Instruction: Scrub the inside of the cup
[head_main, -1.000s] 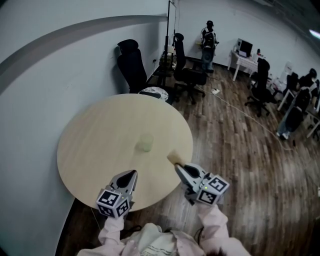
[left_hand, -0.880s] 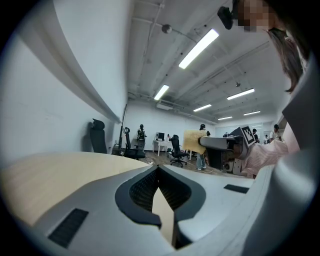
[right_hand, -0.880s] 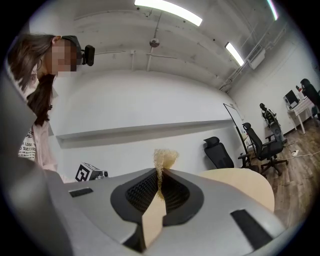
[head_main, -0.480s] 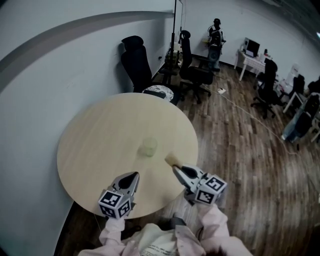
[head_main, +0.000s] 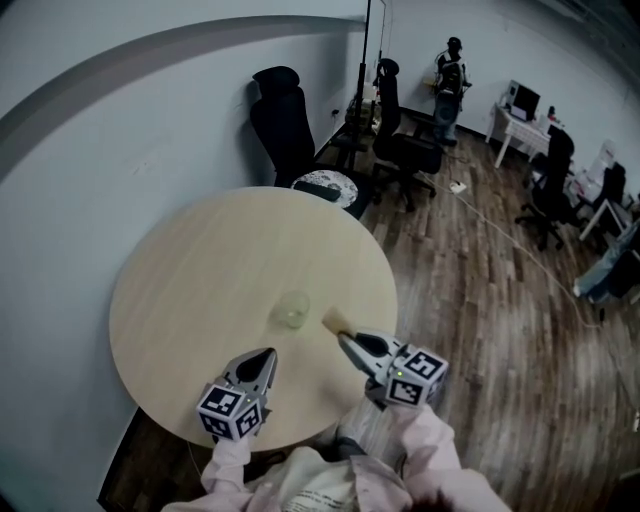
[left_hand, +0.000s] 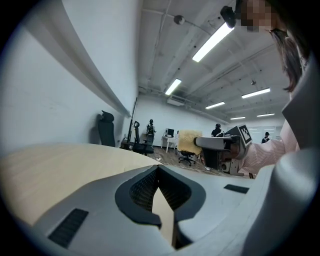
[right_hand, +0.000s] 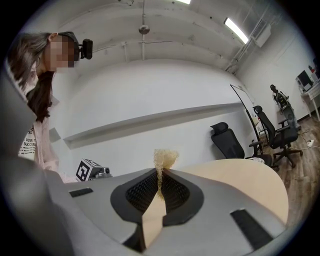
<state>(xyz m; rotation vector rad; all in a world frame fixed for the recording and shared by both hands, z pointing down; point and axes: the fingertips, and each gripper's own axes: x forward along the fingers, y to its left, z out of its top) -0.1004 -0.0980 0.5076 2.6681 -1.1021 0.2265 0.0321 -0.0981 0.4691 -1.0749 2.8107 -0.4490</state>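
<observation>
Now right hand-held gripper (head_main: 346, 339) pinches sponge (head_main: 333, 320) pointing toward cup (head_main: 292, 311).

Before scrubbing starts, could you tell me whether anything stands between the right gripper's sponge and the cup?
Nothing visible does: only bare table lies between the sponge, pinched in the right gripper, and the cup.
</observation>
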